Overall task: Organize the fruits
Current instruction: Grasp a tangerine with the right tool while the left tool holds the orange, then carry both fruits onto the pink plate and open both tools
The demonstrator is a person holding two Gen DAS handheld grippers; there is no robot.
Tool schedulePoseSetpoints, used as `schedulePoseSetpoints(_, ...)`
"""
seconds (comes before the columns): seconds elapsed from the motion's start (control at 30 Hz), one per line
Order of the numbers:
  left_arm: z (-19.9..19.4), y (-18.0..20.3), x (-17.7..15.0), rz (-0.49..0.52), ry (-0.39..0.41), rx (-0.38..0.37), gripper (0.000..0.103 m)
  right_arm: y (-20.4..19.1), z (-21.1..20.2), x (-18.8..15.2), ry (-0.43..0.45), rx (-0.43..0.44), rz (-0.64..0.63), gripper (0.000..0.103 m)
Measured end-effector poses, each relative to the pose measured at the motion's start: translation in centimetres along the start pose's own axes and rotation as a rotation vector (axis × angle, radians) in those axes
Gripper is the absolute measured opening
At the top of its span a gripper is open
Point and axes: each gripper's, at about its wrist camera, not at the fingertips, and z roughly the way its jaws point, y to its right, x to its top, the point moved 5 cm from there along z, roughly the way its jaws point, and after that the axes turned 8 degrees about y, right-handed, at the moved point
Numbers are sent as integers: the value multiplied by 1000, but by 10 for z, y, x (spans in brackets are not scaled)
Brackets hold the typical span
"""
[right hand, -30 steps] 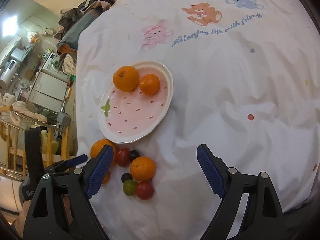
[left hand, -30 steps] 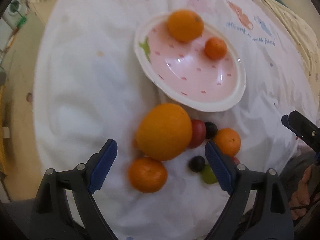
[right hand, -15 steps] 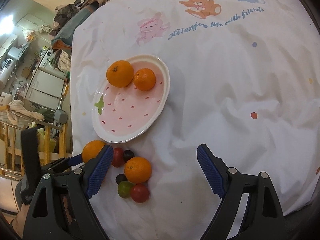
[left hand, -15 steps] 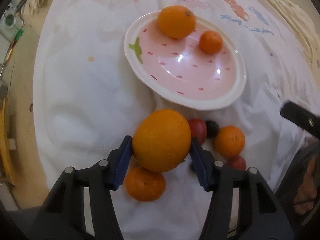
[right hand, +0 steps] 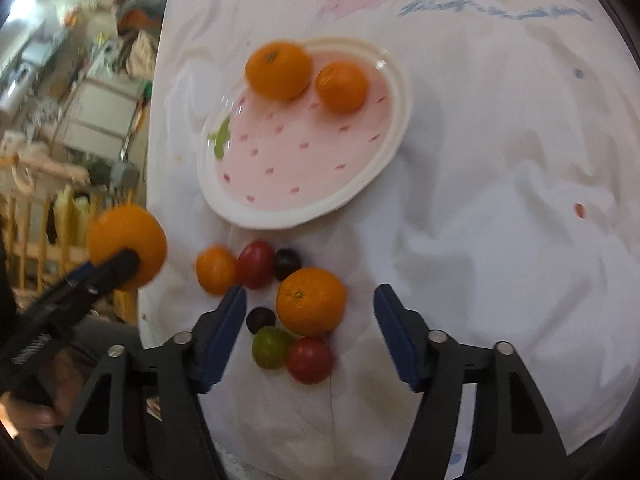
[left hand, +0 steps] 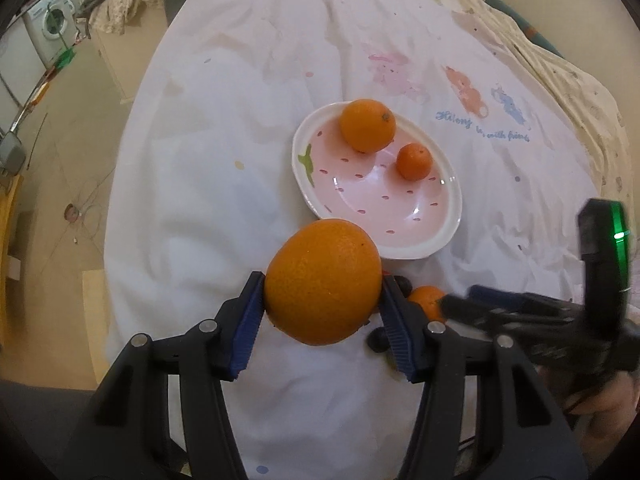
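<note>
My left gripper (left hand: 320,280) is shut on a large orange (left hand: 320,252) and holds it above the white cloth; the right wrist view shows that large orange (right hand: 126,240) at the left. The pink strawberry plate (left hand: 400,254) carries a medium orange (left hand: 368,125) and a small mandarin (left hand: 414,161). My right gripper (right hand: 310,292) is closing around a mandarin (right hand: 311,308) on the cloth, with a gap on both sides. Around it lie a small orange (right hand: 216,270), red tomatoes (right hand: 256,264), dark grapes (right hand: 287,263) and a green fruit (right hand: 272,347).
The cloth-covered table ends close on the left, with floor and a washing machine (left hand: 50,26) beyond. A wooden rail (right hand: 40,240) stands past the table edge. A hand (left hand: 600,412) holds the right gripper at lower right.
The left jaws shut on the large orange and lifted it off the cloth. The right gripper came down over the fruit pile and its jaws narrowed around a mandarin.
</note>
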Motion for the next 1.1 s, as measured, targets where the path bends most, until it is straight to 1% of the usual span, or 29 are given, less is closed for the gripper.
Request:
schedulePoseSetpoints(0.07, 0, 1, 1, -6, -7, -10, 52, -5, 10, -3, -26, -15, -20, 62)
schedulePoseSetpoints(0.27, -1, 0, -2, -32, -27, -36, 52, -10, 32, -9, -73, -56, -37, 61)
schedulePoseSetpoints(0.33, -2, 0, -1, -34, -25, -38, 52, -11, 35, -10, -73, -77, -50, 60)
schedulePoseSetpoints(0.4, -4, 1, -1, -38, -21, -41, 52, -12, 36, -11, -66, -104, -70, 53)
schedulePoseSetpoints(0.43, -5, 1, -1, -38, -19, -43, 52, -11, 36, -10, -64, -120, -79, 47)
schedulePoseSetpoints(0.63, -6, 1, 0, -38, -7, -42, 52, -8, 29, -10, -53, -95, -62, 46)
schedulePoseSetpoints(1.1, 6, -14, -2, -59, -12, 29, 52, 15, -26, -2, 81, -33, 26, 46)
